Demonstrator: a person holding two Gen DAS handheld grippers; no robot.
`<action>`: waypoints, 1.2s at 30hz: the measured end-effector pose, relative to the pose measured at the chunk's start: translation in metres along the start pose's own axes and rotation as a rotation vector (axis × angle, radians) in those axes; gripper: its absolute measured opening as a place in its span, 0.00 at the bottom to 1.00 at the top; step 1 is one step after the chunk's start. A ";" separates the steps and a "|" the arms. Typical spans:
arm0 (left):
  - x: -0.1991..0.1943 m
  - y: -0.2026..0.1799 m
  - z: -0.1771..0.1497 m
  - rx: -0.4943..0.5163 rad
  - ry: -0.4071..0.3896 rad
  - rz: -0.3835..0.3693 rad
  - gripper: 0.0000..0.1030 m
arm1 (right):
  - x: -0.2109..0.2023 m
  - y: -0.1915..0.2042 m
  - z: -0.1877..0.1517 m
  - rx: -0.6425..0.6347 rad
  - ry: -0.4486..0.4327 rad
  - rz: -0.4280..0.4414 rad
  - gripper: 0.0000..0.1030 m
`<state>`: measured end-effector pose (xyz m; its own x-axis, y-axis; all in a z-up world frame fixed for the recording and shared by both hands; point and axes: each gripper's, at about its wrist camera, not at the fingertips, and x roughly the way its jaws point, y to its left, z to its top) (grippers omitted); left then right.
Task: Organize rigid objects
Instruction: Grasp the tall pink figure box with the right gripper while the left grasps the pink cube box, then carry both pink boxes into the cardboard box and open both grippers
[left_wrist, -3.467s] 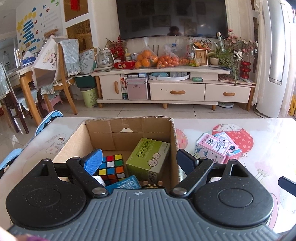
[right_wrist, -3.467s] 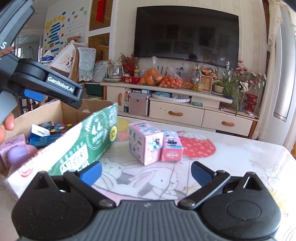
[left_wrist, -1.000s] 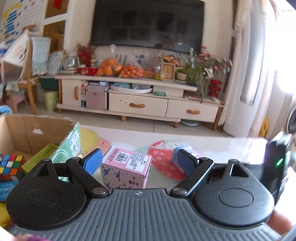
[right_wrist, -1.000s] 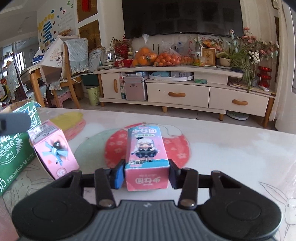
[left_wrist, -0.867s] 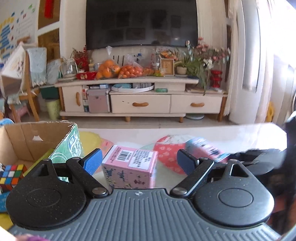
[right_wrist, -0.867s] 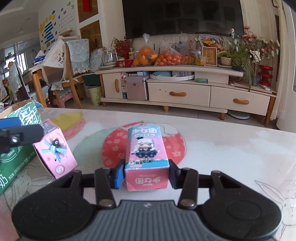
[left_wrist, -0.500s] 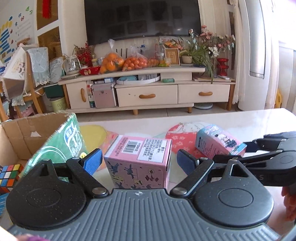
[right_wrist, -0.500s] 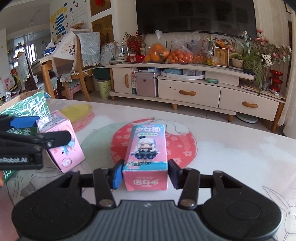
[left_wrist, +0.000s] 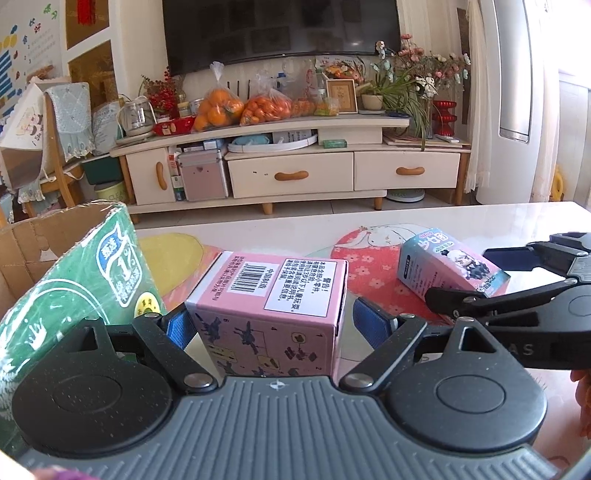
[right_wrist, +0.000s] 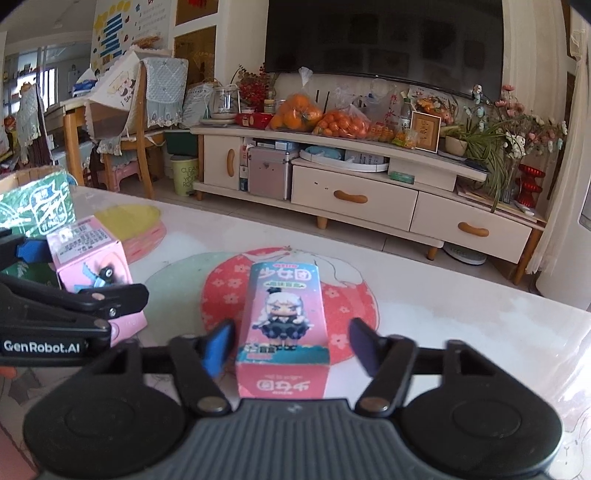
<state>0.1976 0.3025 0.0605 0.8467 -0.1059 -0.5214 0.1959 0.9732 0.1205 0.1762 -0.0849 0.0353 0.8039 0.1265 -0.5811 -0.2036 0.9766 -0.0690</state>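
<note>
The left gripper (left_wrist: 265, 328) is held apart around the pink box (left_wrist: 271, 303) near the table's (left_wrist: 295, 230) left edge; it should be centred before closing. The right gripper (right_wrist: 289, 347) stands apart around the figure carton (right_wrist: 282, 328) mid-table. The cardboard box's (left_wrist: 44, 240) contents cannot be told.
</note>
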 end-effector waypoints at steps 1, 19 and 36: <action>0.000 -0.001 -0.001 0.006 -0.002 0.004 1.00 | 0.001 0.002 0.000 -0.013 0.004 -0.002 0.47; -0.015 -0.005 -0.006 0.012 -0.005 -0.022 0.88 | -0.009 0.019 -0.009 -0.103 -0.018 -0.084 0.44; -0.046 -0.006 -0.019 0.013 0.009 -0.086 0.86 | -0.064 0.034 -0.046 -0.102 0.001 -0.161 0.43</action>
<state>0.1482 0.3053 0.0681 0.8221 -0.1875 -0.5375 0.2743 0.9578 0.0855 0.0920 -0.0677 0.0327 0.8300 -0.0304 -0.5569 -0.1279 0.9615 -0.2432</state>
